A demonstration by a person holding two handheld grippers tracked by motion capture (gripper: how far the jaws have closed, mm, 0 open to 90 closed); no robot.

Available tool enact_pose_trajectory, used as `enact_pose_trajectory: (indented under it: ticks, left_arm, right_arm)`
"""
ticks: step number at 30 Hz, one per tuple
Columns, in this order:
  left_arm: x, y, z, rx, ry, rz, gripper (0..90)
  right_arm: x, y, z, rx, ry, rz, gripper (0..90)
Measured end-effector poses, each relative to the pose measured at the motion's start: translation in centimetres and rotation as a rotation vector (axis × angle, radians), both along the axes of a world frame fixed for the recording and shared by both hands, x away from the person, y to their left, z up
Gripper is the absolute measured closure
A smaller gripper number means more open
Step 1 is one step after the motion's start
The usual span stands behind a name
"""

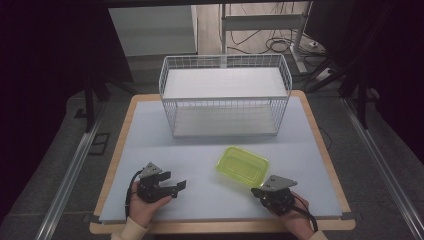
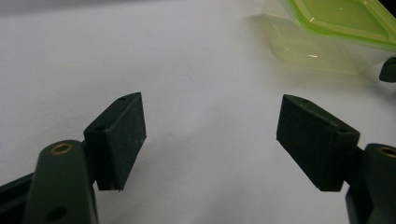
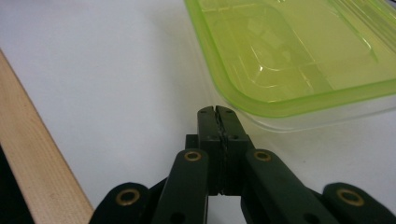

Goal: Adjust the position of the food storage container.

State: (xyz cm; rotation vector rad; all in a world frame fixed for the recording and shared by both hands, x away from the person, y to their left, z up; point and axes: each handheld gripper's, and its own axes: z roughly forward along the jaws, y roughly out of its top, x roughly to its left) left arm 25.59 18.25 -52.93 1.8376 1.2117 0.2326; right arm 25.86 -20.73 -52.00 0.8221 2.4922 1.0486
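The right tool (image 3: 217, 111), clenched on nothing, sits just short of the green-lidded container (image 3: 299, 56), at its five o'clock corner, likely to nudge it. The left tool (image 2: 210, 135) rests released at eight o'clock on the surface (image 1: 150, 145), ready to help.

Container (image 1: 243, 165) on table (image 1: 150, 150), before wire basket (image 1: 225, 95); right tool (image 1: 256, 191) just beside container.
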Motion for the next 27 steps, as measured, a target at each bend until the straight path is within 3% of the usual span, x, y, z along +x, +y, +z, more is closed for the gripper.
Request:
enact_pose_trajectory:
  ticks: [19,27]
  left_arm:
    - [0.1,-0.1,-0.2,0.002,0.008,-0.004,23.4]
    - [0.0,0.0,-0.1,-0.001,0.005,-0.002,23.4]
  right_arm:
    - [3.1,-1.9,0.1,0.057,0.025,-0.120,90.0]
    - [3.1,-3.1,0.2,0.080,0.051,-0.143,90.0]
